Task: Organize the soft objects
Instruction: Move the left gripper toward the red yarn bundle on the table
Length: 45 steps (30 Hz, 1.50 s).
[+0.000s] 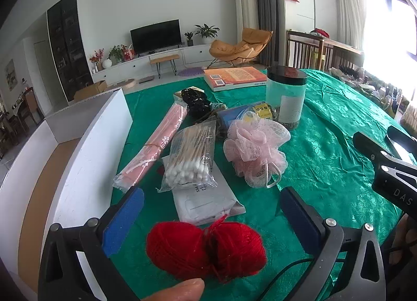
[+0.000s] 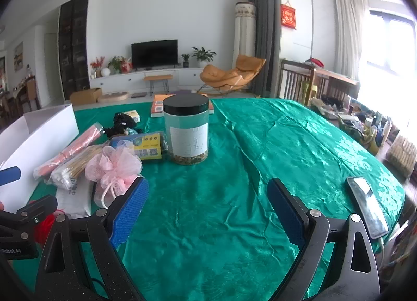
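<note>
a glossy green satin cloth [image 2: 234,170], creased, covers the tabletop. the red yarn ball [image 1: 206,247] looks matt and fuzzy; the pink bath pouf [image 1: 256,151] is stiff open mesh. cotton swabs [image 1: 190,157] sit in clear, shiny plastic wrap (wooden sticks, by the look). the jar [image 2: 186,131] is translucent plastic with a matt black lid. the left gripper [image 1: 212,216] has ribbed blue pads on black plastic.

Yarn [image 1: 206,248] before swabs [image 1: 189,155]; box [image 1: 86,149] left.
</note>
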Each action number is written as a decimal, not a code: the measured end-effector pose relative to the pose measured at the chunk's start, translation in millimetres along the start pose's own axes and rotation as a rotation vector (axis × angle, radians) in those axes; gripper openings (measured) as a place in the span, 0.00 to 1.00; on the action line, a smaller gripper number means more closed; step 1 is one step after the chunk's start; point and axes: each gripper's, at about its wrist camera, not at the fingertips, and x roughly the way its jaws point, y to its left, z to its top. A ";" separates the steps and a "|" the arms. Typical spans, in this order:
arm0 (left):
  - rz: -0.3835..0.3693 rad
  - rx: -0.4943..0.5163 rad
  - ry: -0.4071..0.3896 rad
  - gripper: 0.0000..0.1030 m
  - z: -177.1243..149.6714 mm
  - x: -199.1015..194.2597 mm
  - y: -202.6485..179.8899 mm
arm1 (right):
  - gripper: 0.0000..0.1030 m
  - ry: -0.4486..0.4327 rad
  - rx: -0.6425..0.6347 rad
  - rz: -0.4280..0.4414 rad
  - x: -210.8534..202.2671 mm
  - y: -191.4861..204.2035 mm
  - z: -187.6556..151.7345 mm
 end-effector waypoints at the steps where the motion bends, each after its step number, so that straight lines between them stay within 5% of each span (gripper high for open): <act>1: 0.002 0.000 0.001 1.00 -0.5 0.0 0.1 | 0.91 0.001 -0.001 0.001 0.3 0.3 0.1; 45: 0.075 0.039 0.061 1.00 -7.1 16.0 -1.9 | 0.91 0.005 -0.001 0.003 2.2 1.4 -0.8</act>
